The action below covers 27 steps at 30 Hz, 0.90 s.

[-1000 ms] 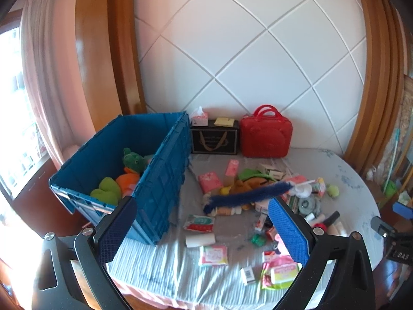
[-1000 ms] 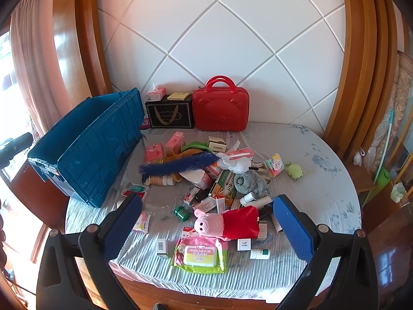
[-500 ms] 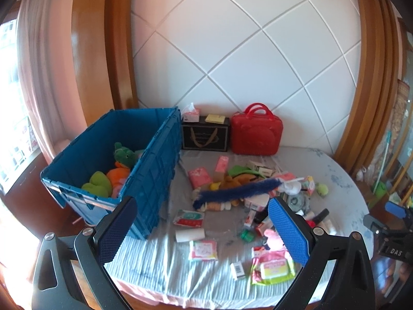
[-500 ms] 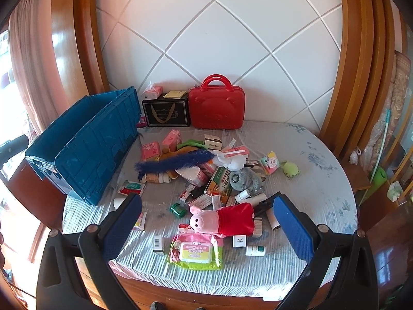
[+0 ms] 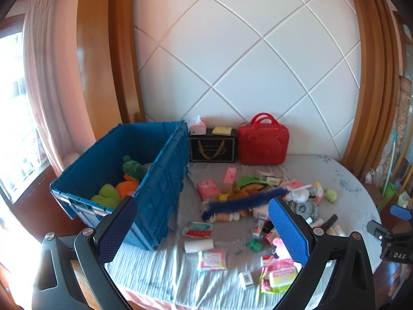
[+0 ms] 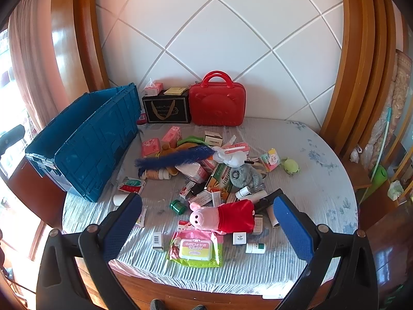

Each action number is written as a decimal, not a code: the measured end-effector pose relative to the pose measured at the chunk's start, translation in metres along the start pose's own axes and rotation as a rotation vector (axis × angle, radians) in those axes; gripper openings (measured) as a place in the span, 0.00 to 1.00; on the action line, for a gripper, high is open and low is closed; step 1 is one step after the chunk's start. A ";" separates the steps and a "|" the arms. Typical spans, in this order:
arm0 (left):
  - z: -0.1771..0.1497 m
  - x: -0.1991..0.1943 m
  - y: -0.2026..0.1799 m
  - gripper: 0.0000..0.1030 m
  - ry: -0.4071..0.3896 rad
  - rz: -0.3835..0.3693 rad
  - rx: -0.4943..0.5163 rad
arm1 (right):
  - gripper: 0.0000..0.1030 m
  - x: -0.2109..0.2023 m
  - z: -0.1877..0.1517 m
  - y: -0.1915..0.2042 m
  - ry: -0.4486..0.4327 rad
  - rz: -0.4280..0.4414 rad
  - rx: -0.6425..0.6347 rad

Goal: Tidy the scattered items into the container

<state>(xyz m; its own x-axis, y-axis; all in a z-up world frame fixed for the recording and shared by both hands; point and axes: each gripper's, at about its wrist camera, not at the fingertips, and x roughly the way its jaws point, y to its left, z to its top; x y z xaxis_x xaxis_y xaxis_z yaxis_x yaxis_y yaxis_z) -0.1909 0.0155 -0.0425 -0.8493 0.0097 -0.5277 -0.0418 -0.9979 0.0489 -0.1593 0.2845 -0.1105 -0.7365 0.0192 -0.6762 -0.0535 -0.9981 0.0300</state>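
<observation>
Both claws are held above the near edge of the table (image 6: pixel 322 188), and nothing is touched by them. The left claw (image 5: pixel 204 228) is spread wide and nothing is held between its pads. The right claw (image 6: pixel 206 226) is spread wide too and is empty.

Ahead of the left claw, to its left, the blue crate (image 5: pixel 165 180) is seen. It is open at the top, and its long axis runs away from the claw toward the wall. Inside it a green plush (image 5: pixel 133 166) and an orange one (image 5: pixel 126 187) are lying.

Straight ahead of the left claw, between its two pads, a white roll (image 5: pixel 198 245) is lying on its side beside a pink packet (image 5: pixel 211 259). Further ahead a blue duster (image 5: pixel 242 202) is laid across the pile, its long axis going from near-left to far-right, with the white handle (image 5: pixel 300 188) pointed to the right.

Just ahead of the right claw, between its pads, the wipes pack (image 6: pixel 196 249) is lying flat. Just behind it the pig plush (image 6: pixel 222 217) is laid on its side, with its long axis left to right and the snout pointed left. A green cap (image 6: pixel 178 206) is near the snout. Far ahead, at the wall, a black box (image 6: pixel 166 109) and a red case (image 6: pixel 216 103) are standing upright side by side.
</observation>
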 end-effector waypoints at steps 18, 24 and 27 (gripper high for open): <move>0.002 0.004 0.004 1.00 0.003 0.008 -0.017 | 1.00 0.003 0.002 0.000 0.005 0.006 -0.007; 0.001 0.004 0.009 1.00 0.002 0.014 -0.020 | 1.00 0.004 0.004 0.000 0.004 0.006 -0.010; 0.002 0.006 0.010 1.00 0.004 0.018 -0.020 | 1.00 0.006 0.006 0.003 0.004 0.006 -0.012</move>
<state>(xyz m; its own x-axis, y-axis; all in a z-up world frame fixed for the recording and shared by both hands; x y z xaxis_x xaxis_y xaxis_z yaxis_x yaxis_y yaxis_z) -0.1973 0.0054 -0.0438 -0.8477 -0.0086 -0.5304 -0.0159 -0.9990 0.0416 -0.1679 0.2820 -0.1096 -0.7341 0.0128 -0.6790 -0.0406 -0.9989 0.0251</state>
